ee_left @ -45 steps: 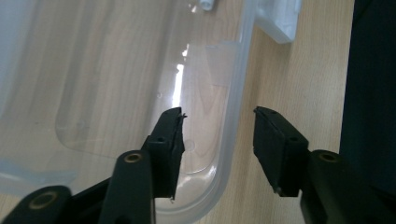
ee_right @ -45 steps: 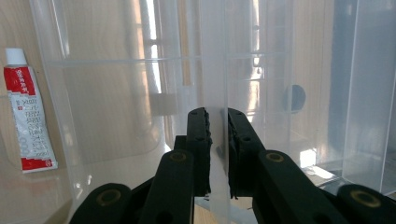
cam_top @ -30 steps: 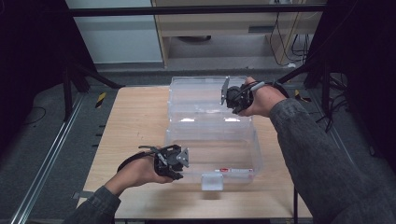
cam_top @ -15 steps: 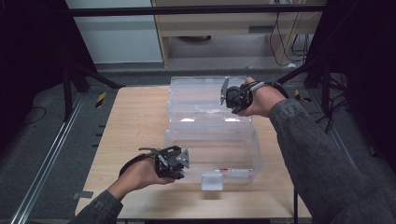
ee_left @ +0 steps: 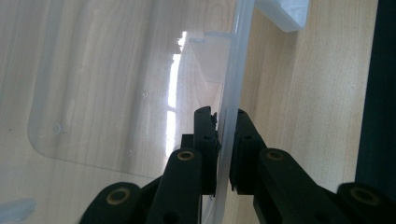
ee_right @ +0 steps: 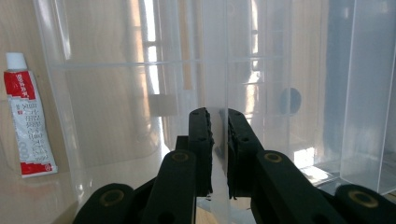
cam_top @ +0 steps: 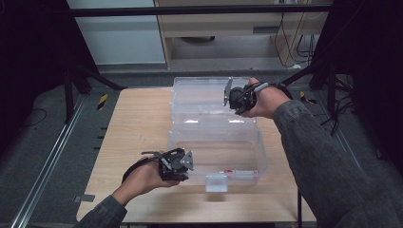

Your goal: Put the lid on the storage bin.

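Grippers on clear box (cam_top: pixel 216 142): left gripper (ee_left: pixel 226 140) clamps its near-left rim; right gripper (ee_right: pixel 218 144) clamps the far lid (cam_top: pixel 199 92); tube (ee_right: pixel 29 116) inside.

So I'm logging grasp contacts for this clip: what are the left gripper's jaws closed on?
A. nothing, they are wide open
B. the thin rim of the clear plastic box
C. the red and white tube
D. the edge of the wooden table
B: in the left gripper view the left gripper has one black jaw on each side of the thin rim of the clear plastic box, closed onto it.
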Available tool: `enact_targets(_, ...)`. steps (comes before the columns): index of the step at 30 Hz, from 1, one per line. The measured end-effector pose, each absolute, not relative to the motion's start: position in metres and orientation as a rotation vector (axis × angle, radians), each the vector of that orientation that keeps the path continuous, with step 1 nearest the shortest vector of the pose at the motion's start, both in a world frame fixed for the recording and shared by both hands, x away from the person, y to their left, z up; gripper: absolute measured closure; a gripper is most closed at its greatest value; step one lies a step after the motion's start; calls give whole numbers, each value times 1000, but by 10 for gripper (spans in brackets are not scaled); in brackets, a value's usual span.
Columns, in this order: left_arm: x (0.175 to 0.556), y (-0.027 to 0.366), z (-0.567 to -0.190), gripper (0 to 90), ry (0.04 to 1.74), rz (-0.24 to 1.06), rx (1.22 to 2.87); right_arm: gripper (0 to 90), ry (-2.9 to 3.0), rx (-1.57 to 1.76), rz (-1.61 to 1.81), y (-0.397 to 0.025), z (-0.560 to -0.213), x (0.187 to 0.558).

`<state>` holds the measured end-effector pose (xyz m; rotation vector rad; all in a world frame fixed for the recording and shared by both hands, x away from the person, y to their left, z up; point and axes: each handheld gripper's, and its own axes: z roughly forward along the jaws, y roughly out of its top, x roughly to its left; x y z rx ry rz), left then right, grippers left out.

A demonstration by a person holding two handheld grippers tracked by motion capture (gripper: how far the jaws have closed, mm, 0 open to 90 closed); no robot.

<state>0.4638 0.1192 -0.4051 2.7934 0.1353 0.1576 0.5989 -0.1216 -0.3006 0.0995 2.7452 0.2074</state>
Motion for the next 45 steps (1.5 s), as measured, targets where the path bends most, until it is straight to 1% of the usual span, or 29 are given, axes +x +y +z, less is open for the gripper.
enact_targets(8,465,118,-405,826,152,159,2795,826,2741,104,211,-121,-300,599)
enact_targets(13,462,117,-406,825,167,208,2782,840,2747,102,219,-120,-298,597)
enact_targets(19,461,119,-407,821,187,220,2760,853,2746,97,230,-119,-296,592)
enact_targets(33,460,119,-408,815,215,224,2756,862,2716,30,217,-114,-288,563)
enact_targets(34,455,119,-409,815,313,195,2736,862,2713,23,218,-114,-288,561)
enact_targets(35,454,119,-410,815,324,192,2735,862,2711,19,219,-114,-288,559)
enact_targets(40,454,119,-410,812,317,194,2734,862,2696,6,246,-116,-288,548)
enact_targets(41,459,119,-408,811,227,227,2745,862,2694,7,254,-117,-288,545)
enact_targets(45,458,119,-409,807,236,228,2739,862,2684,-4,258,-118,-288,537)
